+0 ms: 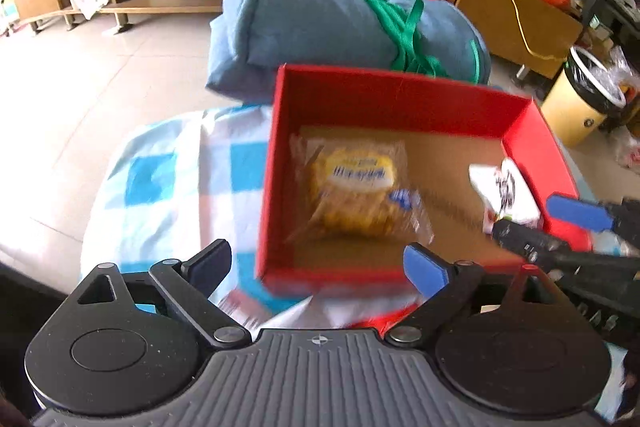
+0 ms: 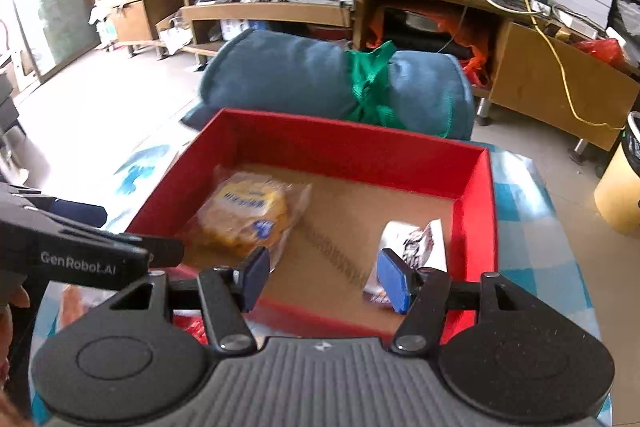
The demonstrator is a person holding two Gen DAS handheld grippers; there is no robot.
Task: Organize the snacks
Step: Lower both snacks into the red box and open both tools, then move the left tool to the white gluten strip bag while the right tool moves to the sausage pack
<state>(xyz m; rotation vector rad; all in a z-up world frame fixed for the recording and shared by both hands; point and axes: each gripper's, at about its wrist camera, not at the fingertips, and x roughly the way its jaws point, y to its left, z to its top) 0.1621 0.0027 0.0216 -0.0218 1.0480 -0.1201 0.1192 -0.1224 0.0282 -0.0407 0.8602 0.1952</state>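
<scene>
Left hand-held gripper (image 1: 318,265) gapes wide, empty; right hand-held gripper (image 2: 322,279) narrower, also empty. Ahead of both in the red box (image 1: 384,95): yellow snack bag (image 1: 358,193), white packet (image 2: 416,243). Probably light, crinkly, slippery, crushable; pinch the sealed edges.

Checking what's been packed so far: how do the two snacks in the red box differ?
The yellow snack bag is clear-wrapped and lies on the left; the white snack packet is opaque, printed black and red, and sits by the right wall. The yellow one looks bigger. Both rest on the red box's floor.
</scene>
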